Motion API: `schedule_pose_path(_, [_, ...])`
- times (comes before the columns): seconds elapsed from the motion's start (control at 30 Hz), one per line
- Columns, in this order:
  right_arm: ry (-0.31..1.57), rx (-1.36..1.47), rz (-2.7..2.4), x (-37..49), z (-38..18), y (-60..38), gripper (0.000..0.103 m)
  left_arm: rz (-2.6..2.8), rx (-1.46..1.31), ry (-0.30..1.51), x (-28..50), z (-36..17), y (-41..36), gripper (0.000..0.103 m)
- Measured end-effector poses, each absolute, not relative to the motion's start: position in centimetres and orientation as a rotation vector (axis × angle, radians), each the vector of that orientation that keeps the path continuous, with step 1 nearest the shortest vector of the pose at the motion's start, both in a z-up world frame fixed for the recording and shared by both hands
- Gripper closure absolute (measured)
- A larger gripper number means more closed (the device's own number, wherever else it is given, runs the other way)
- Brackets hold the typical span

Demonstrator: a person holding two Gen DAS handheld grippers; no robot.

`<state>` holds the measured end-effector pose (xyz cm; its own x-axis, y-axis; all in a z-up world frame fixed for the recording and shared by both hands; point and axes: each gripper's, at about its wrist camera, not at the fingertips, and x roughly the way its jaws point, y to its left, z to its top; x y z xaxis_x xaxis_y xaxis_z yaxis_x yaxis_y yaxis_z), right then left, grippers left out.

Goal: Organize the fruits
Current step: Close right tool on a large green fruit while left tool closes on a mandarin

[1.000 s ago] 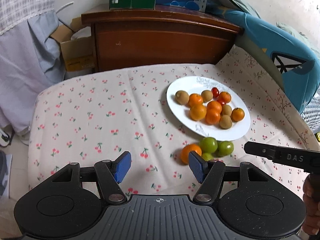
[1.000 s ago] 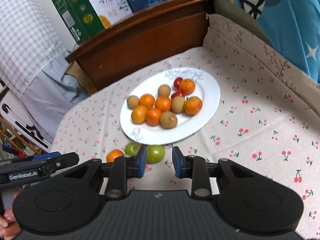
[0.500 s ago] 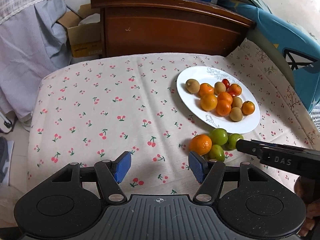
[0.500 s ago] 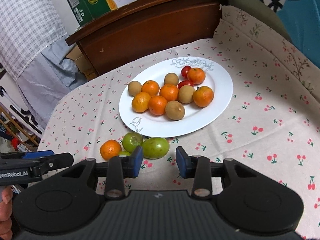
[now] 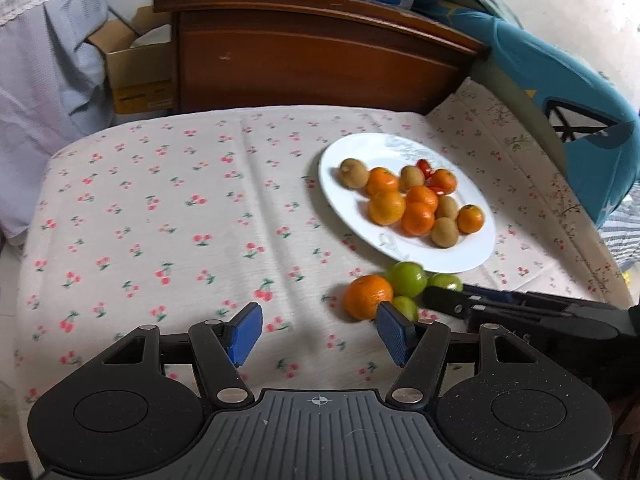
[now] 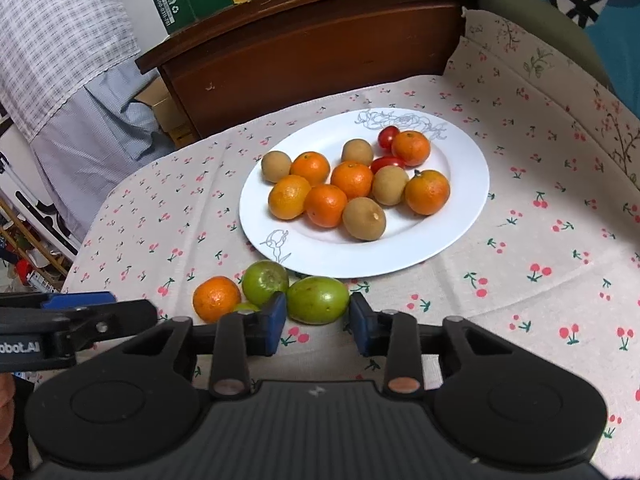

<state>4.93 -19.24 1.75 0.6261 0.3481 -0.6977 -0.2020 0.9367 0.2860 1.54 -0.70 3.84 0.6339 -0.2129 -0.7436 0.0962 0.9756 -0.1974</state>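
Note:
A white plate [image 6: 400, 258] [image 5: 460, 256] on the cherry-print cloth holds several oranges, brown fruits and two red tomatoes. Just in front of it lie a loose orange [image 6: 216, 298] [image 5: 368, 296], a round green fruit [image 6: 265, 282] [image 5: 407, 278], an oval green fruit [image 6: 318, 300] [image 5: 445, 281] and a small green one [image 6: 245, 307] [image 5: 405, 307]. My right gripper [image 6: 318, 320] has its jaws closing, with the oval green fruit between the blue tips; I see no firm press on it. My left gripper [image 5: 318, 320] hovers open over bare cloth, the orange just beyond its right pad [image 5: 394, 332].
A dark wooden headboard [image 5: 312, 60] with cartons on top stands behind the cloth-covered surface. A cardboard box [image 5: 136, 76] and hanging fabric sit far left, blue bedding [image 5: 560, 92] at right. The right gripper's black body [image 5: 520, 312] crosses the left view's lower right.
My right gripper has come forward and down to the loose green fruits, and the oval one now sits between its tips. The left gripper has hardly moved and stays open.

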Motion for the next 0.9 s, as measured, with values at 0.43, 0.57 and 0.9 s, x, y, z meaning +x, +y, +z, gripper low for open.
schedule_pose_path(0.43, [0.849, 0.259, 0.283, 3.3, 2.7, -22.3, 0.069, -0.262, -0.144, 0.846, 3.2, 2.4, -2.7, 0.044])
schedule_pose_path(0.57, [0.855, 0.269, 0.28, 3.1, 2.7, -22.6, 0.069, -0.267, -0.167, 0.863, 3.9, 1.7, -2.8, 0.053])
schedule_pose_path(0.9, [0.868, 0.272, 0.291, 3.2, 2.3, -22.5, 0.069, -0.309, -0.23, 0.879, 4.6, 1.2, -3.0, 0.059])
